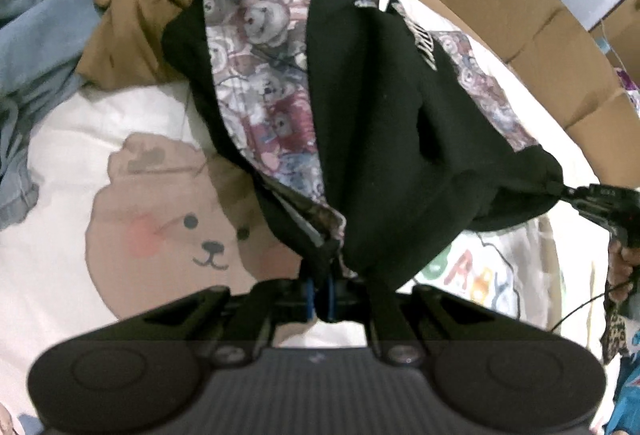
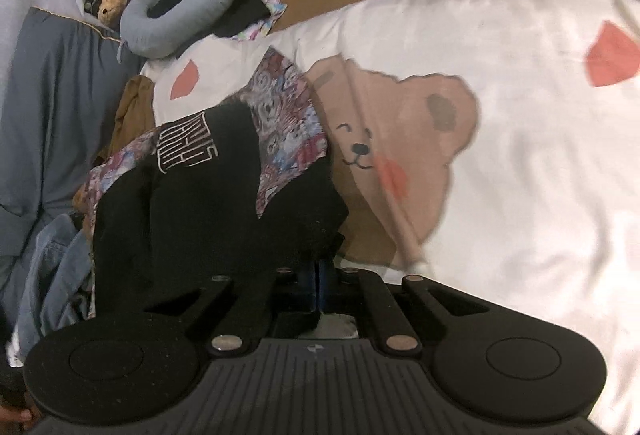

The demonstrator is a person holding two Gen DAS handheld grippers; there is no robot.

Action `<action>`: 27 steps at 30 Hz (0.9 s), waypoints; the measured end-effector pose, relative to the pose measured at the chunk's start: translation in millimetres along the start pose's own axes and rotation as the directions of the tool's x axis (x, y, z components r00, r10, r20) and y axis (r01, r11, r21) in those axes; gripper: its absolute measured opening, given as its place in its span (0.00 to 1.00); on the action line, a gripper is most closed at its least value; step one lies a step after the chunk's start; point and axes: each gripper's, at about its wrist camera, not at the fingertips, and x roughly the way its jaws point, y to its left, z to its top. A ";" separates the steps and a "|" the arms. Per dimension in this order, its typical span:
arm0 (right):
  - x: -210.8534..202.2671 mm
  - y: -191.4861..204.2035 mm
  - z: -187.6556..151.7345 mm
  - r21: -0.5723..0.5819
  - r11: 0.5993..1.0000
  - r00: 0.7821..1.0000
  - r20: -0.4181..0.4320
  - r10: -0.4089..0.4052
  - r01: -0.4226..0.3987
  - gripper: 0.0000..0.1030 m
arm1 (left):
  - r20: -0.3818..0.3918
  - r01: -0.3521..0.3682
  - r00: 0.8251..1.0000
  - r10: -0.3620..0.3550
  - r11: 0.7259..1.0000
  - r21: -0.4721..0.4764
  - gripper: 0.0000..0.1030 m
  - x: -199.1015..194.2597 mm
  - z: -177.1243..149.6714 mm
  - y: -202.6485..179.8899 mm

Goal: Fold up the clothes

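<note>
A black garment [image 1: 384, 131] with teddy-bear print panels and white lettering hangs stretched between my two grippers above the bed. My left gripper [image 1: 322, 295] is shut on one of its corners, the cloth bunched between the blue pads. My right gripper [image 2: 318, 287] is shut on another black corner of the garment [image 2: 208, 219]. In the left wrist view the right gripper [image 1: 560, 193] pinches the cloth at the far right. The lettering [image 2: 186, 145] faces the right wrist camera.
A white bedsheet [image 2: 520, 155] with brown bear prints covers the bed. A brown garment [image 1: 140, 7] and light blue denim [image 1: 36, 47] lie in a pile at the left. Cardboard boxes [image 1: 520, 7] stand along the far side. A grey neck pillow [image 2: 176, 15] and pillows lie at the bed's head.
</note>
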 end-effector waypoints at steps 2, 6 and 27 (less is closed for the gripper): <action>-10.3 0.2 -6.8 -0.003 1.000 1.000 0.006 -0.004 0.004 0.00 | -0.012 0.002 1.000 -0.003 1.000 -0.008 0.06 0.6 -5.0 2.6; -25.9 1.4 -26.3 0.012 1.000 1.000 -0.010 0.010 -0.010 0.00 | -0.032 0.002 0.999 -0.002 1.000 -0.007 0.06 -1.2 -16.9 5.4; -60.6 5.8 -112.3 0.073 0.997 0.968 -0.244 0.056 -0.040 0.09 | -0.228 -0.095 0.969 0.097 0.995 0.020 0.19 -25.0 -74.7 38.9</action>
